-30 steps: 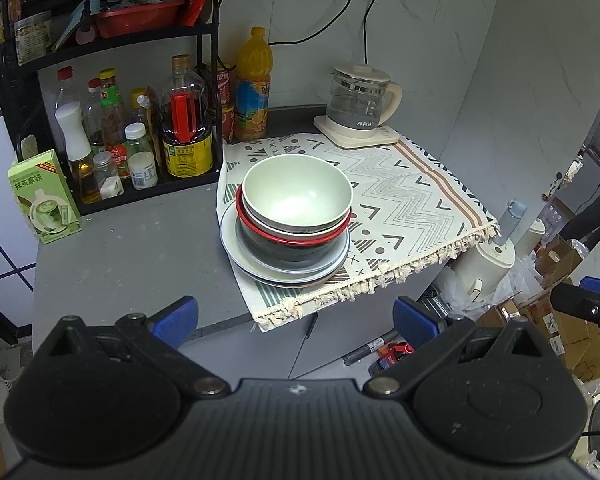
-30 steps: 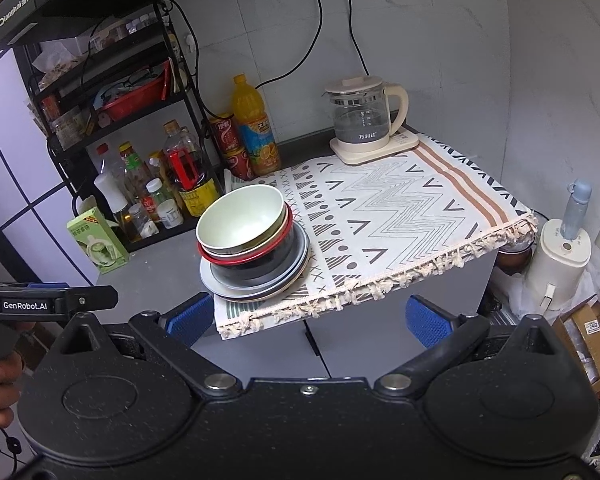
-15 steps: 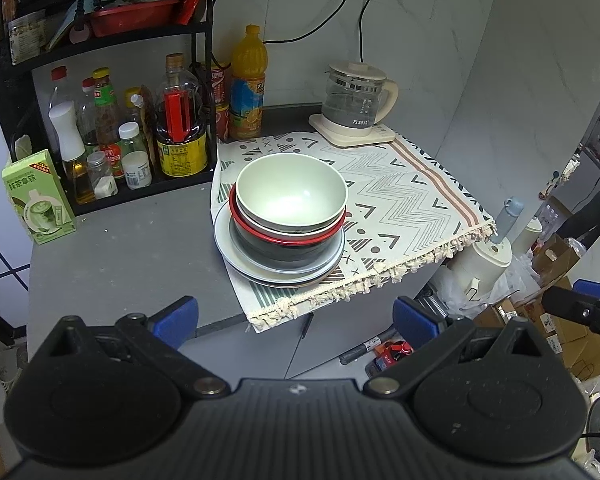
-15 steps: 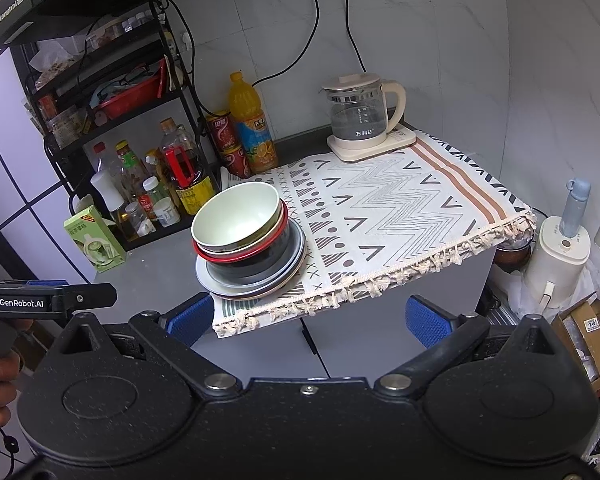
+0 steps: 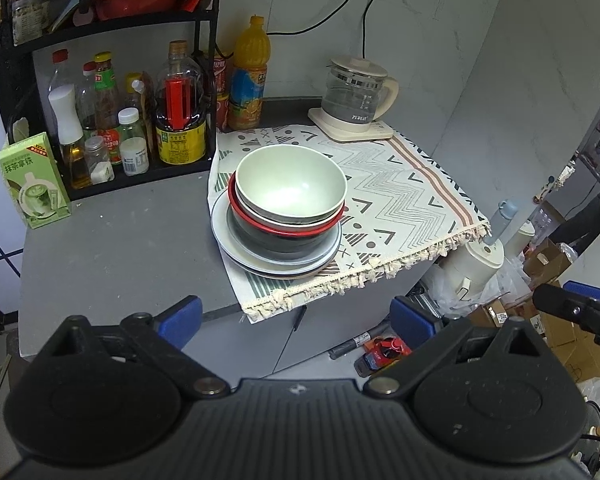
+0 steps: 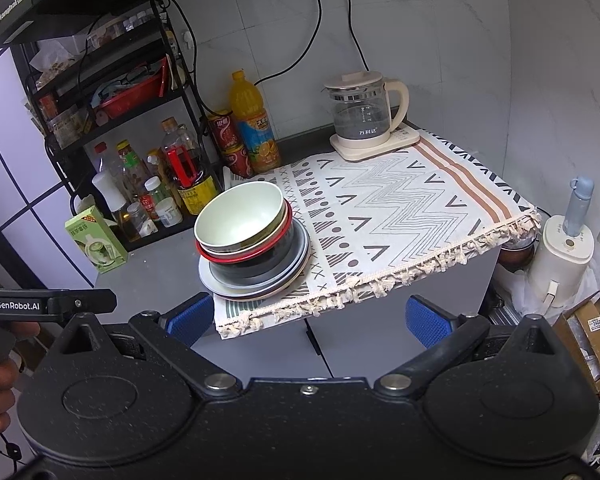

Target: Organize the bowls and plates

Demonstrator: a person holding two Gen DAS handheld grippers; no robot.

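The dishes sit in one pile on the patterned cloth [image 5: 400, 184], at its left edge and close to the front edge of the counter [image 5: 112, 248]. At the bottom are flat plates [image 5: 236, 252], with the widest lowest, so the pile has a steady base. On them sits a dark bowl [image 5: 276, 240], then a red-rimmed bowl [image 5: 236, 208], and on top a pale green bowl [image 5: 290, 188]. From the right side the top bowls [image 6: 240, 216] look tipped and pushed a bit to the left, so they do not sit straight on the plates. I think the pile needs sorting, bowls with bowls and plates with plates. The left claw [image 5: 296, 316] is wide, with nothing between its blue pads [image 5: 180, 314]. The right claw [image 6: 310, 314] is wide too and holds nothing. Both hang in the air in front of the counter, well apart from the pile, and both point at it. I think they are wide so they can fit around a bowl rim. The big part of the cloth to the right of the pile is bare, so it looks like a good spot to set dishes down. The kettle [image 5: 356, 98] stands at the back corner of the cloth, and the bottles [image 5: 140, 120] stand on the rack at the back left, out of the way.
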